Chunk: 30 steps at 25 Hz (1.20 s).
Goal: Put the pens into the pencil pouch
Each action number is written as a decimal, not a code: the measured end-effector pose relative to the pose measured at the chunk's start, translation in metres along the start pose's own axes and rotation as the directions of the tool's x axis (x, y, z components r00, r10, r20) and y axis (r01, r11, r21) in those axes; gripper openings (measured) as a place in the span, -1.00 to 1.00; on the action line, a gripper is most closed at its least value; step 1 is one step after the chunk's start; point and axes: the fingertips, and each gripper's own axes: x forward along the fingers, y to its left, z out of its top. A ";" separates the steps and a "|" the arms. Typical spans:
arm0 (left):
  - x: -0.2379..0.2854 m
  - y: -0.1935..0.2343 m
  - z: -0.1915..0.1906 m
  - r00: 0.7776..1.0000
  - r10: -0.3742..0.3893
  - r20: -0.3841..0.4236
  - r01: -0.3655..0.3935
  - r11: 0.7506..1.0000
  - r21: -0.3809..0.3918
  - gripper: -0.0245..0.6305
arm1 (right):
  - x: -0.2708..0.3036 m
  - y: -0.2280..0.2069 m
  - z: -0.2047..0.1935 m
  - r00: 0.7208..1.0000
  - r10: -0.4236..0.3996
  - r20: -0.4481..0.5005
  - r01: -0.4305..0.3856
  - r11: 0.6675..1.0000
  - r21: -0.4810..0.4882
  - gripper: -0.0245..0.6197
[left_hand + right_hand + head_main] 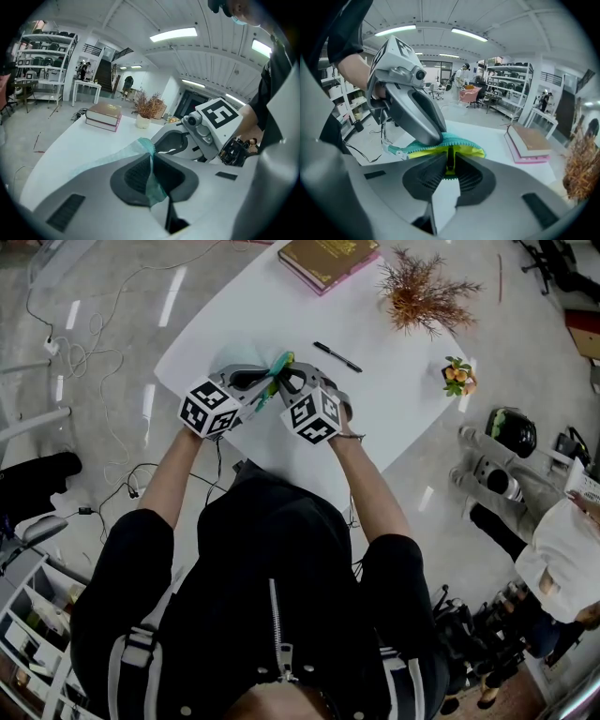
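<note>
My left tongs (151, 164): pressed together on the teal fabric of the pencil pouch (457, 139) | my right tongs (449, 165): pinched its zipper edge, yellow lining showing | I held the pouch above the white table (272, 310) | black pen (337, 357): lay on the table, apart from the pouch | book (328, 259): cover print too small to read

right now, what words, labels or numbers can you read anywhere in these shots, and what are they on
No text reads clearly anywhere.
On the book: gold print on the cover, too blurred to read.
On the left cube and the right cube: black-and-white square patterns, no letters or numbers.
On the pencil pouch and the pen: no print visible.
</note>
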 end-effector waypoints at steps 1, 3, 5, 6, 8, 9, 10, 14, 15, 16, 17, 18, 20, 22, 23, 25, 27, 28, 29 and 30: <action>-0.001 0.002 -0.001 1.000 0.008 -0.003 -0.008 1.000 -0.002 -0.79 | 0.000 0.000 0.000 1.000 0.000 0.003 0.000 1.000 0.002 -0.70; -0.001 0.007 -0.002 1.000 0.026 -0.008 -0.026 1.000 -0.005 -0.79 | -0.001 0.001 0.001 1.000 0.002 0.006 -0.003 1.000 0.009 -0.64; -0.001 0.012 -0.004 0.999 0.042 -0.013 -0.042 0.999 -0.008 -0.79 | -0.003 -0.001 0.000 1.000 0.000 0.009 0.000 1.000 0.017 -0.60; -0.001 0.015 -0.005 0.999 0.049 -0.018 -0.049 0.999 -0.008 -0.79 | -0.004 -0.002 0.000 1.000 -0.003 0.011 0.003 1.000 0.021 -0.60; 0.000 0.021 -0.007 0.998 0.065 -0.026 -0.065 0.998 -0.008 -0.79 | -0.007 -0.005 -0.002 1.000 -0.012 0.013 0.012 1.000 0.027 -0.58; 0.000 0.023 -0.008 0.997 0.073 -0.030 -0.073 0.997 -0.006 -0.79 | -0.010 -0.007 -0.004 1.000 -0.018 0.013 0.017 0.999 0.032 -0.58; 0.001 0.026 -0.008 0.996 0.080 -0.034 -0.081 0.997 -0.004 -0.79 | -0.012 -0.009 -0.006 1.000 -0.025 0.013 0.024 0.999 0.041 -0.58; 0.001 0.033 -0.010 0.994 0.099 -0.040 -0.099 0.995 -0.001 -0.79 | -0.023 -0.026 -0.025 0.998 -0.065 -0.008 0.065 0.993 0.102 -0.55; 0.001 0.034 -0.011 0.994 0.104 -0.045 -0.104 0.995 0.002 -0.79 | -0.026 -0.031 -0.032 0.997 -0.077 -0.018 0.079 0.990 0.118 -0.54; 0.001 0.036 -0.012 0.993 0.109 -0.050 -0.109 0.994 0.006 -0.79 | -0.029 -0.037 -0.040 0.995 -0.091 -0.029 0.094 0.987 0.134 -0.54; 0.002 0.037 -0.013 0.992 0.113 -0.054 -0.112 0.994 0.010 -0.79 | -0.032 -0.044 -0.049 0.994 -0.104 -0.043 0.109 0.983 0.149 -0.53; 0.002 0.038 -0.014 0.992 0.116 -0.058 -0.116 0.993 0.013 -0.79 | -0.036 -0.050 -0.058 0.992 -0.116 -0.058 0.124 0.979 0.165 -0.53; 0.003 0.041 -0.015 0.990 0.124 -0.066 -0.123 0.992 0.016 -0.79 | -0.042 -0.063 -0.076 0.986 -0.140 -0.091 0.155 0.969 0.192 -0.51; 0.003 0.042 -0.017 0.989 0.130 -0.074 -0.129 0.992 0.018 -0.79 | -0.047 -0.076 -0.096 0.978 -0.159 -0.134 0.186 0.959 0.214 -0.50; 0.004 0.043 -0.018 0.988 0.131 -0.077 -0.130 0.991 0.018 -0.79 | -0.049 -0.081 -0.106 0.973 -0.166 -0.158 0.199 0.954 0.224 -0.49; 0.004 0.044 -0.020 0.988 0.132 -0.084 -0.131 0.991 0.019 -0.79 | -0.050 -0.090 -0.126 0.964 -0.172 -0.204 0.219 0.946 0.238 -0.47; 0.003 0.046 -0.021 0.987 0.136 -0.090 -0.135 0.991 0.019 -0.79 | -0.050 -0.097 -0.144 0.954 -0.166 -0.251 0.229 0.942 0.247 -0.45; 0.003 0.047 -0.021 0.986 0.138 -0.091 -0.137 0.990 0.018 -0.79 | -0.050 -0.099 -0.151 0.949 -0.162 -0.272 0.232 0.940 0.251 -0.44; 0.002 0.048 -0.021 0.986 0.140 -0.092 -0.139 0.990 0.016 -0.79 | -0.049 -0.101 -0.157 0.944 -0.158 -0.290 0.235 0.938 0.255 -0.44; 0.002 0.049 -0.021 0.986 0.142 -0.092 -0.141 0.990 0.014 -0.79 | -0.048 -0.103 -0.163 0.940 -0.155 -0.304 0.238 0.936 0.259 -0.43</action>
